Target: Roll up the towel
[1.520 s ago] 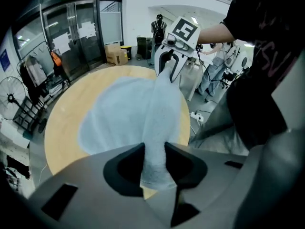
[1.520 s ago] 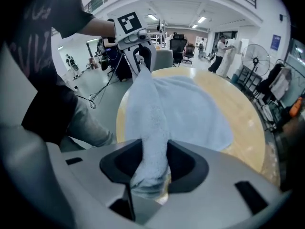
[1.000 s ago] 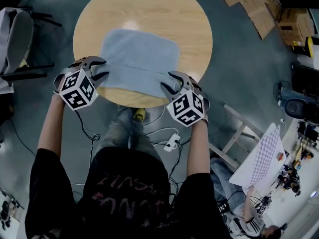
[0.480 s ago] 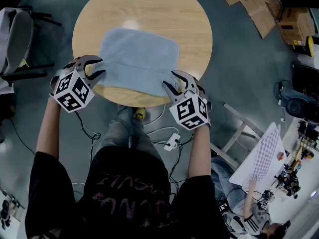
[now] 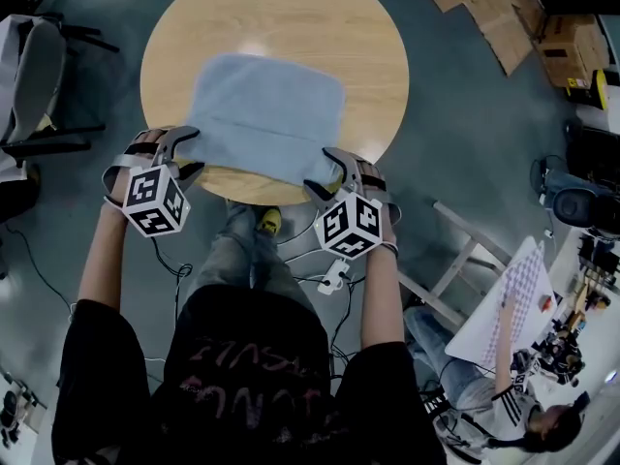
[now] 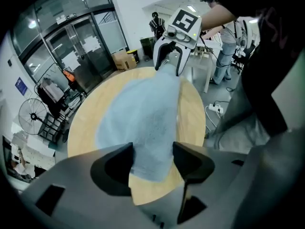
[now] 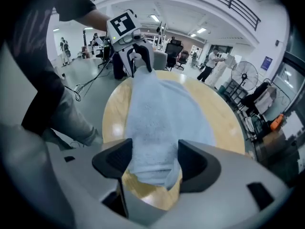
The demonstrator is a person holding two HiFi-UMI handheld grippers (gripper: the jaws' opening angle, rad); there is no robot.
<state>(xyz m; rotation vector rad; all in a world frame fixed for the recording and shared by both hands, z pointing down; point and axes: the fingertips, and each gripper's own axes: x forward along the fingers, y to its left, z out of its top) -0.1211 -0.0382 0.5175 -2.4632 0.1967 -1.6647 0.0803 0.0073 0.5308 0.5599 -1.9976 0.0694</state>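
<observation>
A light blue towel (image 5: pixel 266 114) lies flat on the round wooden table (image 5: pixel 291 17), its near edge at the table's rim. My left gripper (image 5: pixel 191 151) sits at the towel's near left corner and my right gripper (image 5: pixel 325 170) at its near right corner. Both sets of jaws have just been opening and stand wide. In the left gripper view the towel's (image 6: pixel 143 113) end lies between the jaws of the left gripper (image 6: pixel 152 159). In the right gripper view the towel's (image 7: pixel 162 113) other end lies between the jaws of the right gripper (image 7: pixel 155 159).
A chair (image 5: pixel 34 76) stands left of the table. Cardboard sheets (image 5: pixel 484 8) lie on the floor at the back right. A power strip (image 5: pixel 334 277) with cables lies by my feet. A folding chair (image 5: pixel 455 269) and a white table (image 5: pixel 513 308) stand to the right.
Both grippers' jaws have spread wider. The left gripper drew out to the left, then came back to the towel's corner. The right gripper shifted slightly left along the near edge.
</observation>
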